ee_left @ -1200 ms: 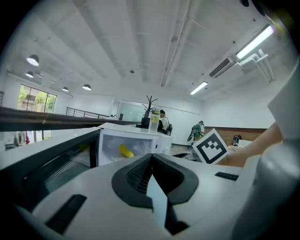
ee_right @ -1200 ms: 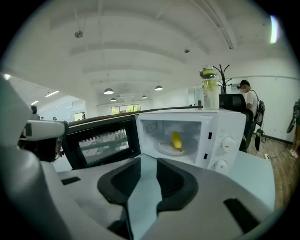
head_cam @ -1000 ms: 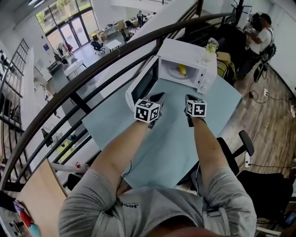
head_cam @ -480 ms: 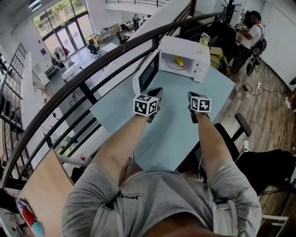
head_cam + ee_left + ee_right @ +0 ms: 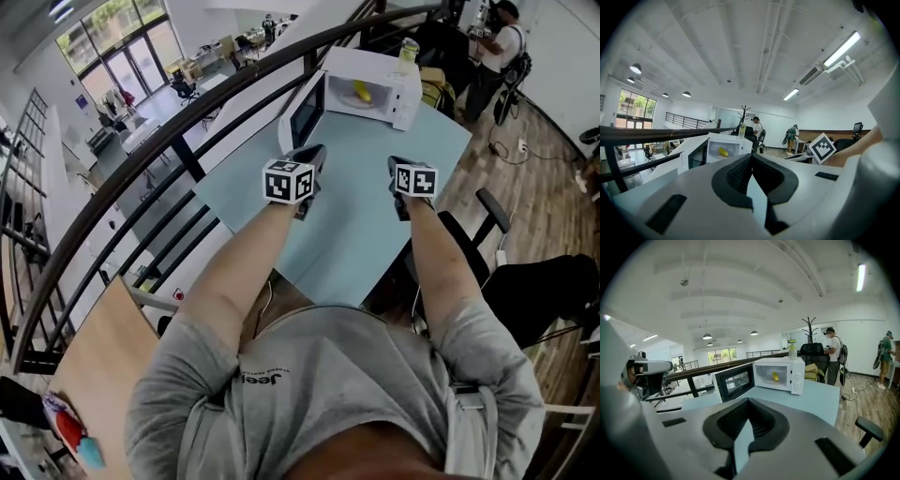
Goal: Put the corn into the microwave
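Note:
The yellow corn [image 5: 362,91] lies inside the white microwave [image 5: 405,89] at the far end of the light blue table [image 5: 356,234]. The microwave's door [image 5: 305,114] hangs open to the left. Both gripper views look at the corn [image 5: 723,152] [image 5: 775,377] from a distance. My left gripper [image 5: 314,156] and right gripper [image 5: 395,169] hover side by side over the table's middle, well short of the microwave. Both are shut and hold nothing; the left gripper's [image 5: 751,159] and the right gripper's [image 5: 749,401] jaws meet at the tips.
A bottle [image 5: 409,49] stands on top of the microwave. A dark curved railing [image 5: 187,131] runs along the table's left side. An office chair [image 5: 489,217] sits at the table's right edge. A person [image 5: 502,47] stands at the back right.
Both grippers have drawn back from the microwave toward my body and risen a little. The corn stays inside and the door stays open.

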A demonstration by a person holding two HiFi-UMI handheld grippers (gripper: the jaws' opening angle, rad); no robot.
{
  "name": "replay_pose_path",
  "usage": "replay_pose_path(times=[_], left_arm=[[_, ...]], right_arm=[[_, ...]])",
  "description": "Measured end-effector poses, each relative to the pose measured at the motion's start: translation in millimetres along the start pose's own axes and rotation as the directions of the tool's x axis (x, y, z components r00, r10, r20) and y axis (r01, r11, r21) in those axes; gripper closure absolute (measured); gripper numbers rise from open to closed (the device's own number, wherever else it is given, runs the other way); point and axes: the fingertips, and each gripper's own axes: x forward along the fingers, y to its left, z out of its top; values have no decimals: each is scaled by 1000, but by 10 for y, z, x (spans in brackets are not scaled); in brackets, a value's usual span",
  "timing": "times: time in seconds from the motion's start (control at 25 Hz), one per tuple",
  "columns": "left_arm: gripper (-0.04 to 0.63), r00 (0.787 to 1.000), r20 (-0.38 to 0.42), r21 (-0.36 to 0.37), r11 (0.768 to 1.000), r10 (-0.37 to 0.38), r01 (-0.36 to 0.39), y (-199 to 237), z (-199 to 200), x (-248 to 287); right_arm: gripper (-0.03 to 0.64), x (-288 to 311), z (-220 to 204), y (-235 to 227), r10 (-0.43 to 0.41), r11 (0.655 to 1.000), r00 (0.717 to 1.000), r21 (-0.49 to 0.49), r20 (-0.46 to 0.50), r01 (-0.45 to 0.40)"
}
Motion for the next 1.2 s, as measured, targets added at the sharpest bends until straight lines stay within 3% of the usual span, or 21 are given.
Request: replay_pose_path(times=[0.36, 0.72, 0.92, 1.2], left_arm=[[577, 999, -14, -1, 999, -36, 36, -257, -48, -482], [577, 995, 33, 0, 996, -90, 91, -671, -9, -718], [577, 995, 54, -55, 995, -80, 82, -935, -114, -709], [577, 995, 73, -18, 998, -62, 63, -1540, -200, -763]], right_arm=[[598, -551, -131, 141, -2, 1000, 1000, 30, 0, 2], [598, -1016, -178, 2, 41, 996, 998, 74, 44, -44], [598, -1316, -156, -63, 108, 993, 992, 32, 61, -110], [598, -2006, -150, -279, 207, 978, 974, -47, 96, -204]])
